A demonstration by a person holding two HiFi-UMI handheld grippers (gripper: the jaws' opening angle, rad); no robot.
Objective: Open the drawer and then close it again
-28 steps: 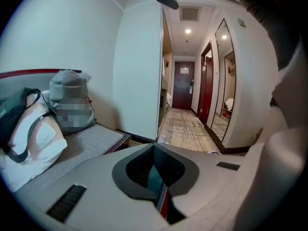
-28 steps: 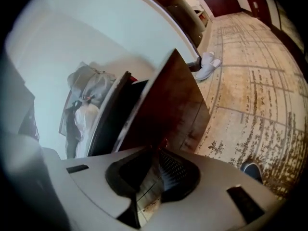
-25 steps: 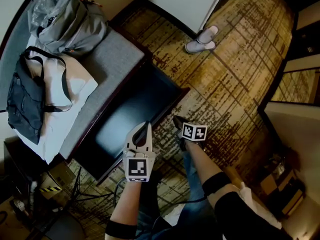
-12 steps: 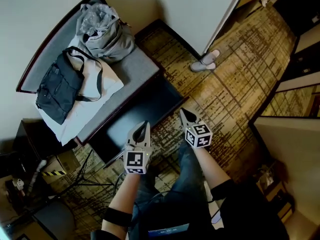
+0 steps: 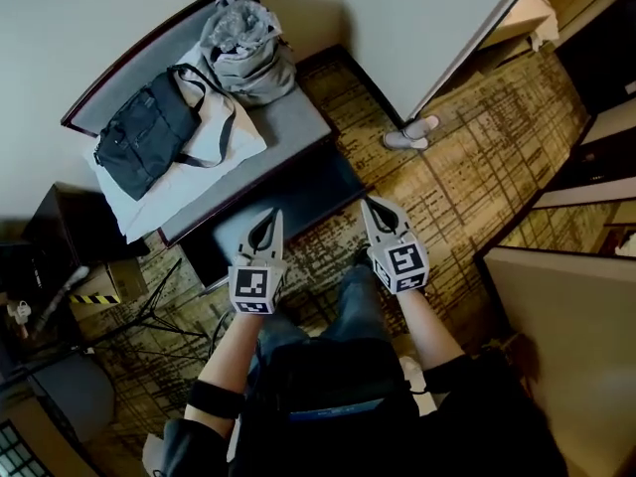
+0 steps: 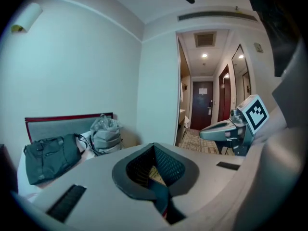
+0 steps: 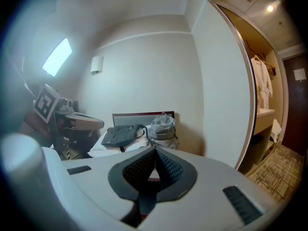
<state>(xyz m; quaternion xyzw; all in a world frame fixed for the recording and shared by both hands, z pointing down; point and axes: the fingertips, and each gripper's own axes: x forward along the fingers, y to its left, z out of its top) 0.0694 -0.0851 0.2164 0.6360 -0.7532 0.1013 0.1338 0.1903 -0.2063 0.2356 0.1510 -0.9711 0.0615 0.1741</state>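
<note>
The dark drawer lies under the grey top of a low bench; I cannot tell whether it sits flush. My left gripper hangs in the air above the drawer's front edge, jaws shut and empty. My right gripper is level with it, to the right, over the patterned carpet, also shut with nothing in it. In the left gripper view the closed tips point toward the bench and the hallway. In the right gripper view the closed tips point at the bench.
A black bag and a grey bag lie on the bench over a white cloth. A white wall panel stands to its right, with slippers at its foot. A box and cables are at left.
Both grippers have risen well above the floor and drawer, and the head view has pulled up and away. The right gripper has rolled, so its marker cube now faces the camera.
</note>
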